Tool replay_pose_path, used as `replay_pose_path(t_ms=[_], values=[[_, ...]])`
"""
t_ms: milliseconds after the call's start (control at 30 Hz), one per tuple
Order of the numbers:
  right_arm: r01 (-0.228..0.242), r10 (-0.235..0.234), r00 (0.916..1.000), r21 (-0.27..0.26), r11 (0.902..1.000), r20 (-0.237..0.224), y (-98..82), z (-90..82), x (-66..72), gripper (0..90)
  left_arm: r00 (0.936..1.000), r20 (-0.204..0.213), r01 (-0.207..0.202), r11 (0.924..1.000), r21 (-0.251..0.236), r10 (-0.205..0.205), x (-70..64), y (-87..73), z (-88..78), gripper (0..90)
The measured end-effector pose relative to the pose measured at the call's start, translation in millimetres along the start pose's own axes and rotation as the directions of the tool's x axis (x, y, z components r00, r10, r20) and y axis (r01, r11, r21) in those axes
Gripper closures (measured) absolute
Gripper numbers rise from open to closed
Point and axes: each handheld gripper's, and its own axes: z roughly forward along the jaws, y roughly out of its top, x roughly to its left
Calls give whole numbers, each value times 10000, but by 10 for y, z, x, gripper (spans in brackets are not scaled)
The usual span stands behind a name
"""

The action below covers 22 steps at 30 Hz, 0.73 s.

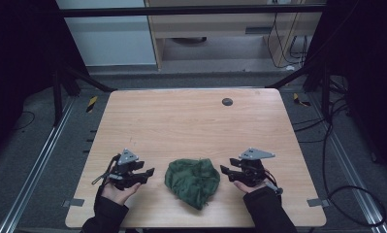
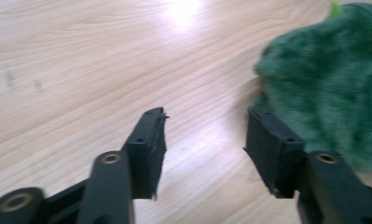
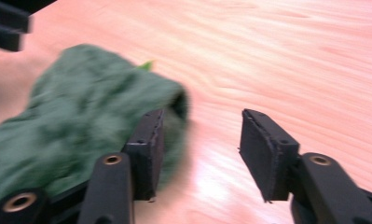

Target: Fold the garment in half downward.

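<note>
Both hands hover low over the desk (image 1: 181, 121); the left claw (image 1: 150, 172) and right claw (image 1: 225, 170) are released (nothing gripped), the crumpled green cloth (image 1: 193, 180) lying between them.

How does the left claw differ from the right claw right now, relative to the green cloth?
The left claw sits left of the green cloth and points right; the right claw sits on the cloth's other side and points left. Both have open jaws, hold nothing and stand apart from the cloth.

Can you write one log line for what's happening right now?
left gripper: open, empty | right gripper: open, empty | green cloth: bunched on table, between grippers, not held
</note>
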Motion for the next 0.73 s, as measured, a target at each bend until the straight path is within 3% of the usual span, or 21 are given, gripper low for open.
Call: replay_pose_path(t_ms=[200, 267, 333, 467, 533, 733], values=[[-617, 631, 9949, -201, 9979, 791, -40, -91, -244, 368, 9992, -363, 178, 9998, -87, -181, 149, -67, -7, 348], [-621, 637, 9932, -191, 9979, 974, -47, -114, -296, 339, 9974, -685, 212, 9997, -86, -218, 215, -102, -7, 322], [-691, 713, 9915, -239, 9973, 1084, -55, -132, -341, 318, 9970, -749, 202, 9998, -66, -206, 240, -111, -12, 295], [-817, 829, 9888, -150, 9965, 1241, -74, -146, -410, 286, 9947, -869, 543, 9984, -148, -554, 348, -153, -18, 268], [-842, 839, 9848, -46, 9964, 1518, -105, -155, -493, 268, 9926, -1022, 645, 9978, -151, -657, 425, -180, -24, 251], [-1018, 988, 9777, 65, 9948, 1852, -142, -183, -598, 244, 9888, -1259, 802, 9968, -68, -804, 510, -215, -25, 238]])
